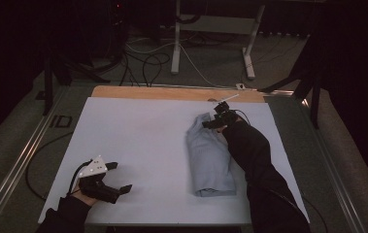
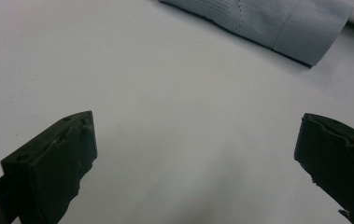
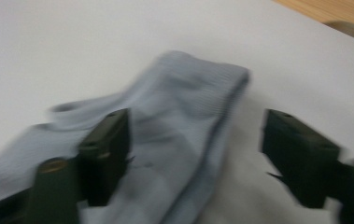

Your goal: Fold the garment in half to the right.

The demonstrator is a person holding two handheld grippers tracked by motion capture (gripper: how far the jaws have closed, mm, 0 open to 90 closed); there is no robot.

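A folded pale grey-blue garment [image 1: 209,158] lies right of centre on the white sheet [image 1: 138,145]. My right gripper [image 1: 214,121] hovers at its far end, jaws open; in the right gripper view the cloth [image 3: 179,116] lies under and between the jaws [image 3: 195,154], with the pads apart from it. My left gripper [image 1: 119,176] rests near the front left corner of the sheet, jaws wide open with nothing between them [image 2: 195,154]. The garment's hem [image 2: 277,25] shows at the top of the left gripper view.
A wooden table edge [image 1: 172,92] runs along the far side of the sheet. Beyond it are desk legs [image 1: 175,43] and cables [image 1: 147,63] on a dark floor. Metal rails [image 1: 21,155] flank the table on the left.
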